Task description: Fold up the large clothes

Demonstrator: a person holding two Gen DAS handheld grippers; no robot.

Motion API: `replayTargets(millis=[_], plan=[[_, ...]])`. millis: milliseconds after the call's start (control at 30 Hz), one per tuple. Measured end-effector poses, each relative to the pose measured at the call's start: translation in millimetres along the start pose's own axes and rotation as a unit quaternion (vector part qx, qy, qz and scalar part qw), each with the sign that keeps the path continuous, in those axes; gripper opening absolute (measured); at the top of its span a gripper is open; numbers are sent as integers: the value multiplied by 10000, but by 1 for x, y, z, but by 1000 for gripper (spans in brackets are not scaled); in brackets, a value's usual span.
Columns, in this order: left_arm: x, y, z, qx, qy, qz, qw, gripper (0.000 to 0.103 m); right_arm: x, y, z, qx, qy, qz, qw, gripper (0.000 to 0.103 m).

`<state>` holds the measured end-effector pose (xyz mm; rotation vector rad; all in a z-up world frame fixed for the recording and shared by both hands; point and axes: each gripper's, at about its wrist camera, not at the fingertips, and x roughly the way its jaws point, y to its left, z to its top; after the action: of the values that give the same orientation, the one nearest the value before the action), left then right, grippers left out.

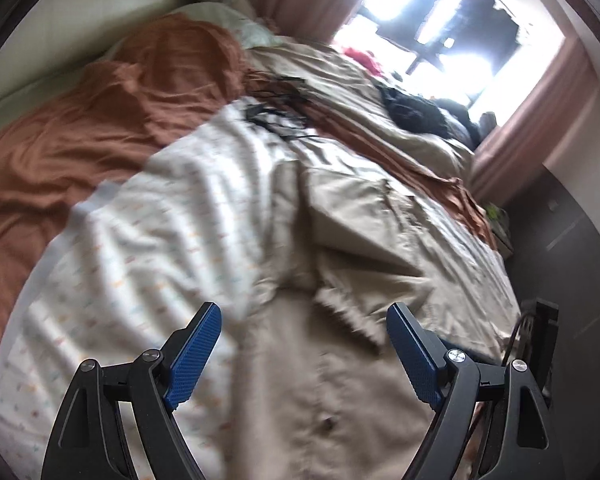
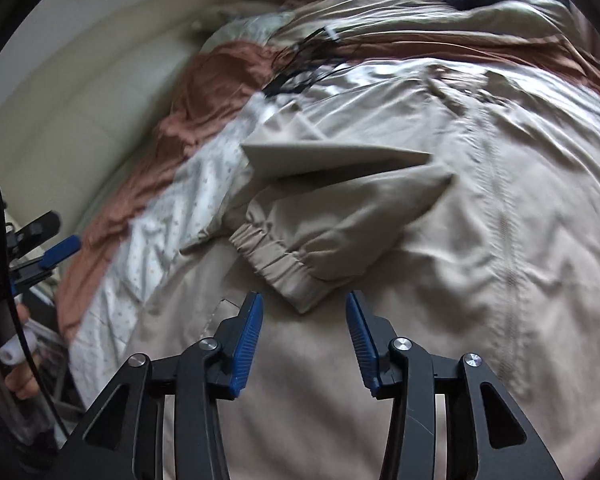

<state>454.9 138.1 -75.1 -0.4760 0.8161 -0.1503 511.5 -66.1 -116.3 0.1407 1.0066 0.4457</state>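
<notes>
Both grippers hang empty over the beige jacket (image 2: pixel 380 200): left gripper (image 1: pixel 304 320) wide, right gripper (image 2: pixel 305 304) half-open, sleeve cuff (image 2: pixel 276 264) at twelve o'clock; rust bedsheet (image 1: pixel 100 120) beyond.

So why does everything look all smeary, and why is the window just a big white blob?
Left wrist view: the beige jacket is streaked with motion blur, and the window is overexposed, so it glares white. Right wrist view: the jacket sleeve cuff is softly blurred too. Both views curve at the edges with dark corners because of the fisheye lens.
</notes>
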Motion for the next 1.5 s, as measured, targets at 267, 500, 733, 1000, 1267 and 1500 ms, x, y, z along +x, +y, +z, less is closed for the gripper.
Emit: replayTargets(millis=[267, 500, 733, 1000, 1267, 1500], plan=[[-31, 66, -28, -482, -223, 458, 9975, 85, 50, 35, 17, -675, 354, -374, 9964, 67], [-48, 114, -46, -1035, -182, 789, 9913, 85, 94, 42, 10, -1000, 843, -850, 9878, 67], [-46, 109, -45, -993, -161, 727, 9923, 85, 66, 29, 23, -765, 594, -443, 9943, 13], [-19, 77, -31, -777, 4, 494, 9958, 85, -35, 4, 60, -286, -356, 66, 9989, 5], [17, 32, -15, -420, 203, 431, 9980, 85, -122, -42, 93, 267, -1246, 107, 9918, 5], [60, -5, -7, 122, 503, 784, 9956, 85, -155, -99, 90, 1003, -1688, -144, 9804, 5]])
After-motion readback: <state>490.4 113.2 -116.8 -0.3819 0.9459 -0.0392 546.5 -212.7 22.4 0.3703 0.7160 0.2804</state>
